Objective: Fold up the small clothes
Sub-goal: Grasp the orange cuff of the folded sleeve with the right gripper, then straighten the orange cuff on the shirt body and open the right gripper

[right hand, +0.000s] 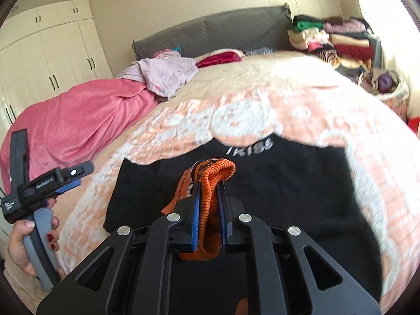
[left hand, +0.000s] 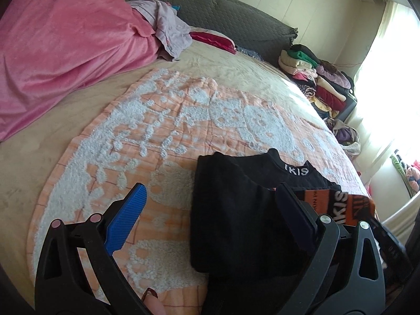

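A small black top (left hand: pixel 236 210) with white collar lettering lies partly folded on the orange-and-white bedspread (left hand: pixel 157 120). It has an orange ribbed cuff (right hand: pixel 210 199). My right gripper (right hand: pixel 208 197) is shut on that orange cuff and holds it above the black top (right hand: pixel 288 183). My left gripper (left hand: pixel 210 191) is open and empty; its left blue pad hangs over the bedspread, its right finger over the top's left part. The orange cuff also shows in the left wrist view (left hand: pixel 338 204). The left gripper shows at the left of the right wrist view (right hand: pixel 65 183), held in a hand.
A pink blanket (left hand: pixel 60 52) and a lilac garment (left hand: pixel 168 26) lie at the bed's far left. A red pillow (left hand: pixel 212 39) rests near the grey headboard (left hand: pixel 223 13). Stacks of folded clothes (left hand: pixel 315 76) stand at the far right, near a bright window. White wardrobes (right hand: pixel 52 60) line the wall.
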A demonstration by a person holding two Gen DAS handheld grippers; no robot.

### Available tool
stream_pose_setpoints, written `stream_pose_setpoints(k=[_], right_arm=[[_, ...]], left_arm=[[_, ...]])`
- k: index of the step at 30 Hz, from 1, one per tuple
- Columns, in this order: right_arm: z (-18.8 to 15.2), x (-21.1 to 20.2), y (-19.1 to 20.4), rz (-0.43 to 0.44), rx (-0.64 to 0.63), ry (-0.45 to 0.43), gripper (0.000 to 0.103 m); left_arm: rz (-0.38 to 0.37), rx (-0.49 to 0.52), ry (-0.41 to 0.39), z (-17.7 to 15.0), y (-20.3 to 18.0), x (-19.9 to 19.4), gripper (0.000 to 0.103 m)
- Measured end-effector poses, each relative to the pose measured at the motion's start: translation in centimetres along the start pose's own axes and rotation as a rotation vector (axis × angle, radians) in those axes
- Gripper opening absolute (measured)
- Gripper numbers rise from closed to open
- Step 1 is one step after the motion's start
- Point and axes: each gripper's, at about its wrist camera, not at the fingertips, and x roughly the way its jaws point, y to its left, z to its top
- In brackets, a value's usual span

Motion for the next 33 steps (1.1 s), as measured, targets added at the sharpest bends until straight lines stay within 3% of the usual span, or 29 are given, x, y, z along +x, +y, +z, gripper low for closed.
stream_pose_setpoints(k=[11,21,26,33], right_arm=[[2.4,0.3,-5.3,-0.183,-0.048,-0.037,0.010],[1.9,1.7,-8.3,-0.220,-0.020,-0.028,0.010],[1.6,2.3,-8.9,-0.222,-0.011,-0.017,0.010],[1.2,3.0,-9.8,-0.226,0.012,0.007,0.010]], left_arm=[[0.012,-0.005,0.020,0.0,0.1,1.2,0.092],[0.059,0.077,0.045,-0.8,-2.4,3.6,0.092],[0.035,0.140,0.049,-1.4,-4.8,4.7,0.092],[0.009,0.213,0.052,-2.4,-8.0,6.4,0.080]])
